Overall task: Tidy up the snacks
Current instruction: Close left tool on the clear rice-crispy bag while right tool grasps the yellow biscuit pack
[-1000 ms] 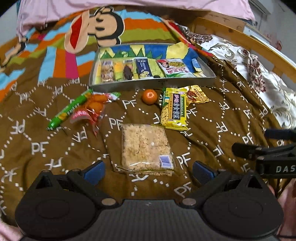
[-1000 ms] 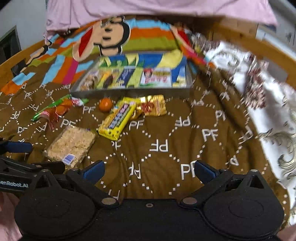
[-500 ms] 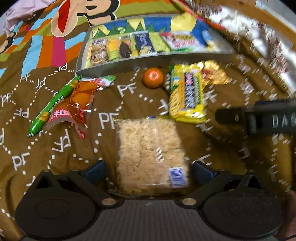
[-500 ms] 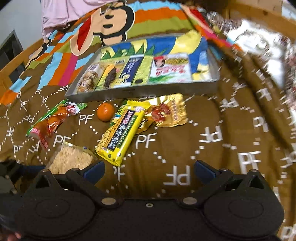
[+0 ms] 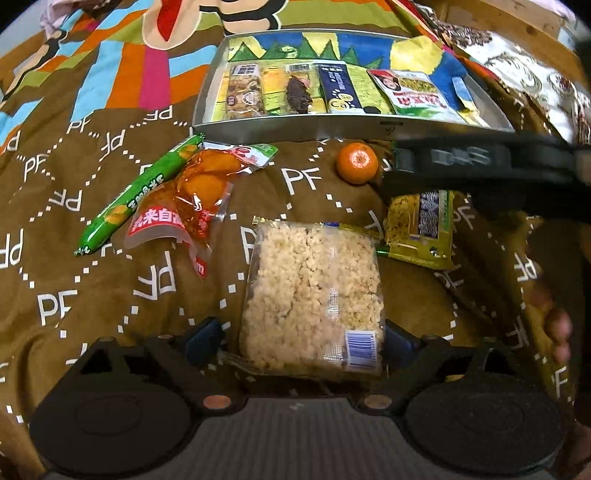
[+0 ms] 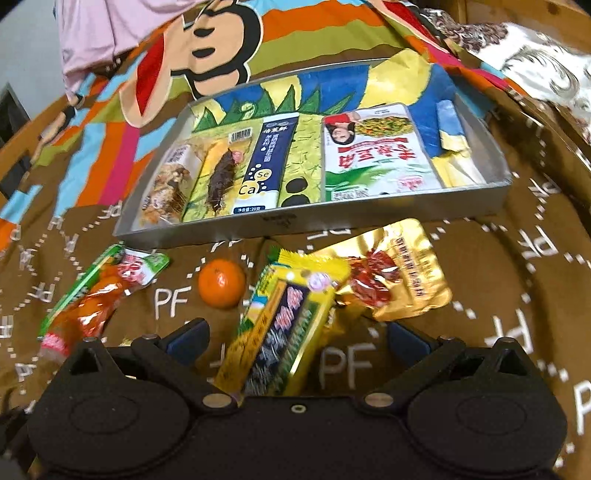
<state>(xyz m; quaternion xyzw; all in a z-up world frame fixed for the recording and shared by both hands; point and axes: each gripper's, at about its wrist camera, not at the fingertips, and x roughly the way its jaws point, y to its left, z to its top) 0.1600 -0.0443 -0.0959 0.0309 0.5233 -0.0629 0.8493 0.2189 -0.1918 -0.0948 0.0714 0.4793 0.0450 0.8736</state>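
A clear pack of puffed rice cake [image 5: 314,295] lies on the brown quilt, its near end between the open fingers of my left gripper [image 5: 304,338]. A long yellow snack bar [image 6: 284,332] lies between the open fingers of my right gripper [image 6: 295,338]; it also shows in the left wrist view [image 5: 424,229], partly under the right gripper's body. A metal tray [image 6: 332,221] behind holds several packets. It also shows in the left wrist view [image 5: 295,127].
A mandarin [image 6: 221,282], a gold packet [image 6: 399,280], a red-orange packet [image 5: 184,206] and a green sausage stick [image 5: 140,192] lie loose on the quilt before the tray. A wooden bed rail [image 5: 517,22] runs at the far right.
Both grippers have moved forward and down: the left one now straddles the rice cake pack, the right one the yellow bar. The right gripper has crossed into the left view's upper right.
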